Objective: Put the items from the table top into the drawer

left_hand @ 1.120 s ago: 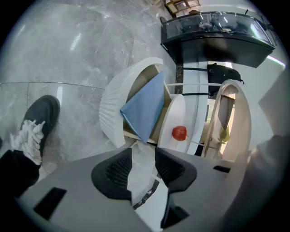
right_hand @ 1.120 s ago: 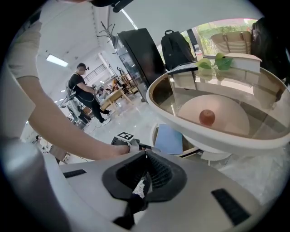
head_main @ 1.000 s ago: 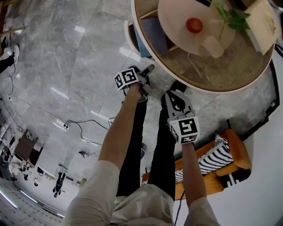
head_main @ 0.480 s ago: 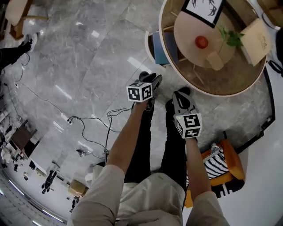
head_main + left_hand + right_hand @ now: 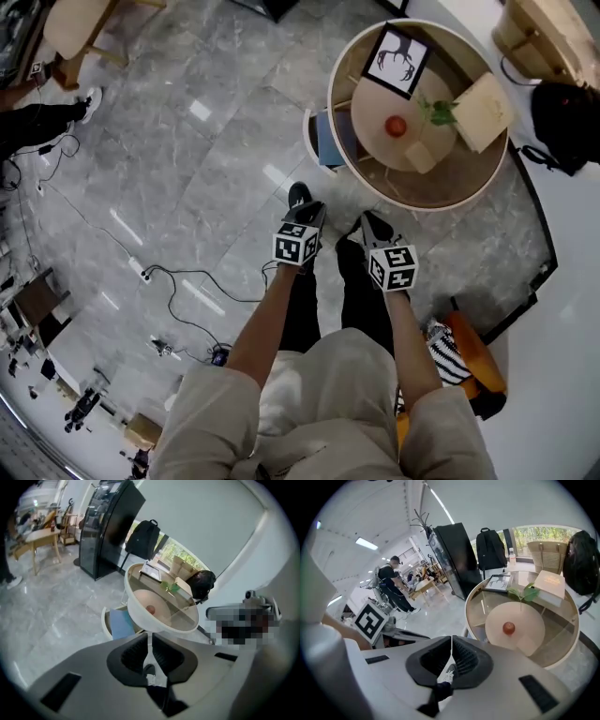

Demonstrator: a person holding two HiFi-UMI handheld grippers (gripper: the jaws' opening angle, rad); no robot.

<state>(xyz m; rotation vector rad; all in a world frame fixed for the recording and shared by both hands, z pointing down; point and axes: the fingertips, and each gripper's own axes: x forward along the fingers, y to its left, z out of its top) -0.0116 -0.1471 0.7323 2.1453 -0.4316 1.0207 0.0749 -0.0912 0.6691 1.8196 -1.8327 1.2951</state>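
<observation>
The round glass-topped table (image 5: 469, 192) stands ahead of me. On it are a red fruit (image 5: 396, 126), a framed deer picture (image 5: 396, 58), a green sprig (image 5: 436, 112), a beige book (image 5: 483, 98) and a small beige block (image 5: 421, 157). The drawer (image 5: 309, 141) stands pulled out at the table's left, with a blue item (image 5: 330, 139) inside. Both grippers are held up short of the table. My left gripper (image 5: 150, 637) is closing, its jaws down to a thin slit with nothing between them. My right gripper (image 5: 451, 641) is shut and empty.
An orange chair with a striped cushion (image 5: 464, 361) sits behind me on the right. Cables (image 5: 178, 281) trail over the grey stone floor at the left. A black backpack (image 5: 567, 112) lies beyond the table. A black cabinet (image 5: 105, 527) and a person (image 5: 396, 590) are further off.
Both grippers have risen and the view has pulled back, so the table looks smaller and farther. The left gripper has rolled, its marker cube now facing up.
</observation>
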